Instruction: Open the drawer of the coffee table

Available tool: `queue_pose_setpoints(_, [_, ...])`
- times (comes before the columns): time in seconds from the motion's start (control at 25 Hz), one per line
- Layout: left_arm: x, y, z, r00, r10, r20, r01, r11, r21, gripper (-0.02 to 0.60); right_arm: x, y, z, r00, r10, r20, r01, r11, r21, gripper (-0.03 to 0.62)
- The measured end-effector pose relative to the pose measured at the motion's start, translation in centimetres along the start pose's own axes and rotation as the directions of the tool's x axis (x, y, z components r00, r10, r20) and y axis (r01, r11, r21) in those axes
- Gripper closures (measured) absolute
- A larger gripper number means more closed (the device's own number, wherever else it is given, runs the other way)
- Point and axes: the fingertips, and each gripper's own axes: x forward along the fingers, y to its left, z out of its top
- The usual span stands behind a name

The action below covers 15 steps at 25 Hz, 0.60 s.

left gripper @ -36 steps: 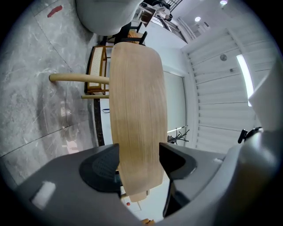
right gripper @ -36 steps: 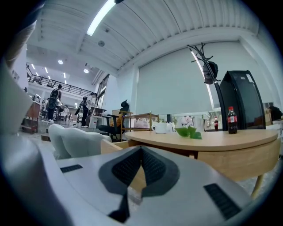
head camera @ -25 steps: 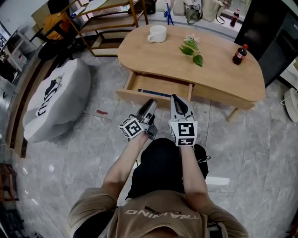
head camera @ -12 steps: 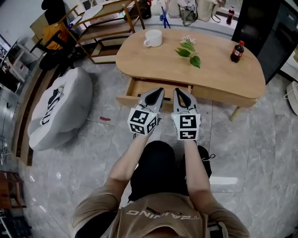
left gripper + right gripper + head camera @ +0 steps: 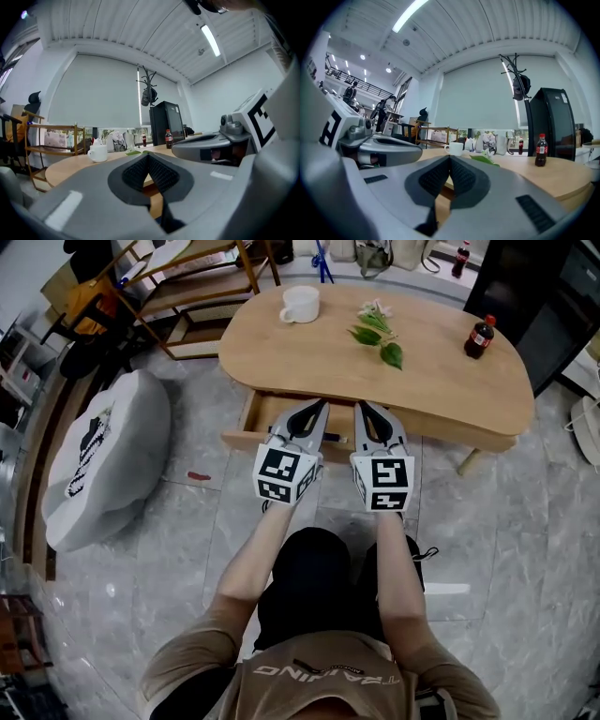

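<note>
On the light wooden coffee table [image 5: 441, 399]: a white mug [image 5: 300, 304] near the far left edge, a green leafy sprig [image 5: 378, 334] about the middle and an upright dark cola bottle [image 5: 480, 337] toward the right, all well apart. Under the near edge, a drawer [image 5: 255, 423] pulled part-way out. On the grey marbled floor [image 5: 525, 549] around it: a white pouffe [image 5: 103, 460] with a black print at left, a small red scrap [image 5: 199, 476] beside that, and a wooden shelf rack [image 5: 202, 282] past the far left corner.
</note>
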Motion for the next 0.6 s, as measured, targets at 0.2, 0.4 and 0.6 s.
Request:
queue_pose_setpoints(0.2, [0.5, 1.0, 0.6, 1.000, 0.010, 0.006, -0.011, 0.999, 0.045, 0.574, 1.3, -2.7, -0.1, 0.999, -0.034, 0.012, 0.034, 0.999, 0.014, 0.591])
queue_pose_setpoints(0.4, [2.8, 2.6, 1.1, 1.000, 0.011, -0.014, -0.011, 1.000, 0.008, 0.575, 3.3, -3.3, 1.4, 0.999, -0.040, 0.020, 0.039, 0.998, 0.043, 0.590])
queue_pose_setpoints(0.6, [4.4, 3.7, 2.6, 0.998, 0.004, -0.059, -0.008, 0.997, -0.074, 0.575, 4.8, -3.4, 2.7, 1.000, -0.015, -0.016, 0.016, 0.997, 0.074, 0.591])
